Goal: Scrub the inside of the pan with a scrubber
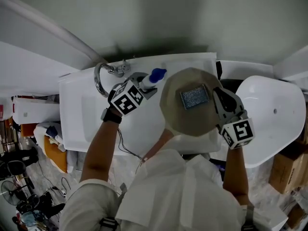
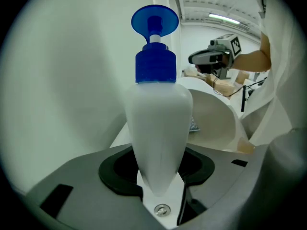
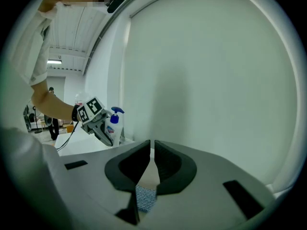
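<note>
Soap bottle (image 2: pixel 158 123) sits clamped in left hand-held gripper (image 2: pixel 158 169); head view suggests right hand-held gripper (image 3: pixel 151 152) pinches pan (image 1: pixel 178 114).

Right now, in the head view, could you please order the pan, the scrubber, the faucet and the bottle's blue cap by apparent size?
1. pan, by far the largest
2. scrubber and faucet: these look about alike, so I leave them unranked
3. blue cap, smallest

Plain pale wall (image 1: pixel 159 18) behind the white sink counter (image 1: pixel 77 105), chrome tap (image 1: pixel 102 78) at its back edge, cardboard boxes (image 1: pixel 284 170) right of the counter, cluttered floor (image 1: pixel 50 172) to its left, ceiling strip light (image 2: pixel 224 18) lit.
</note>
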